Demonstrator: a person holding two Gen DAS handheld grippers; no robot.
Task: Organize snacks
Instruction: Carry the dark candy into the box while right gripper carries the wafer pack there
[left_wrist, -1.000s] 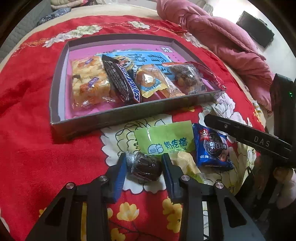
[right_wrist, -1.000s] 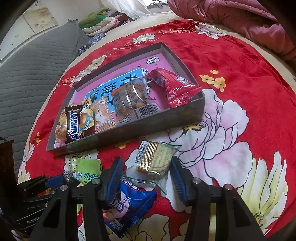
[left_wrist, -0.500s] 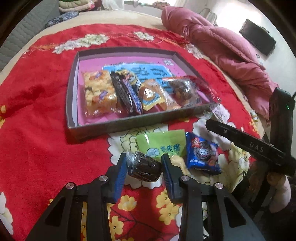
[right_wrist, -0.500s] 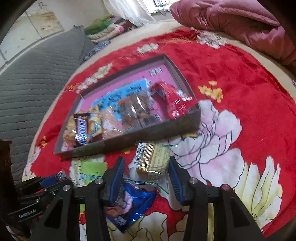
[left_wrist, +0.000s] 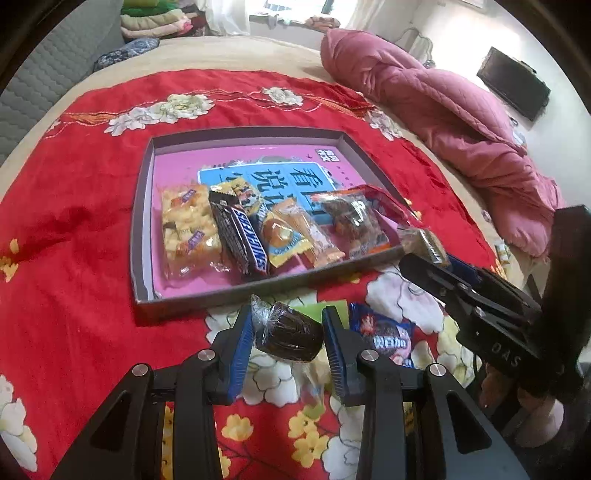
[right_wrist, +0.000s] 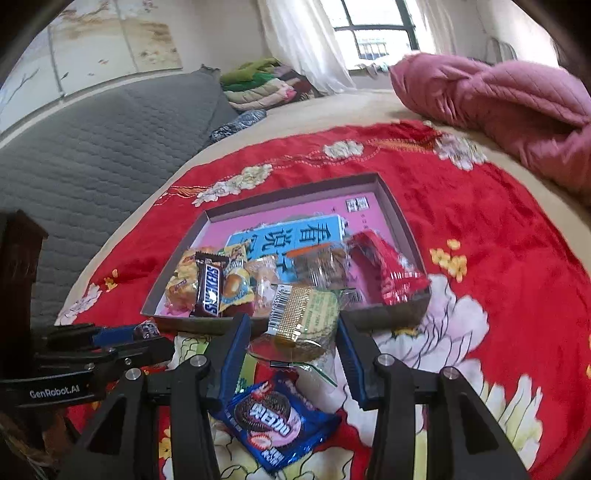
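— What have my left tongs (left_wrist: 288, 334) got?
— They're clamped on a dark wrapped cake (left_wrist: 290, 332), held above the red blanket (left_wrist: 74, 240) just short of the box (left_wrist: 142, 221).
— And my right tongs (right_wrist: 293, 332)?
— Gripping a clear-wrapped biscuit pack (right_wrist: 304, 314) near the box's front wall.

Bed (left_wrist: 229, 51) is carrying everything, with a red floral blanket (left_wrist: 74, 221) spreading over its beige cover. A shallow cardboard tray (left_wrist: 142, 206) is sitting flat on the blanket. Just in front of the tray, a green packet (left_wrist: 334, 306) and a blue cookie packet (right_wrist: 275, 417) are lying on the blanket, near each other. A pink quilt (left_wrist: 443, 107) is bunching along the bed's right side, touching the blanket's far edge. Folded bedding (right_wrist: 258, 85) is piling at the bed's far end.
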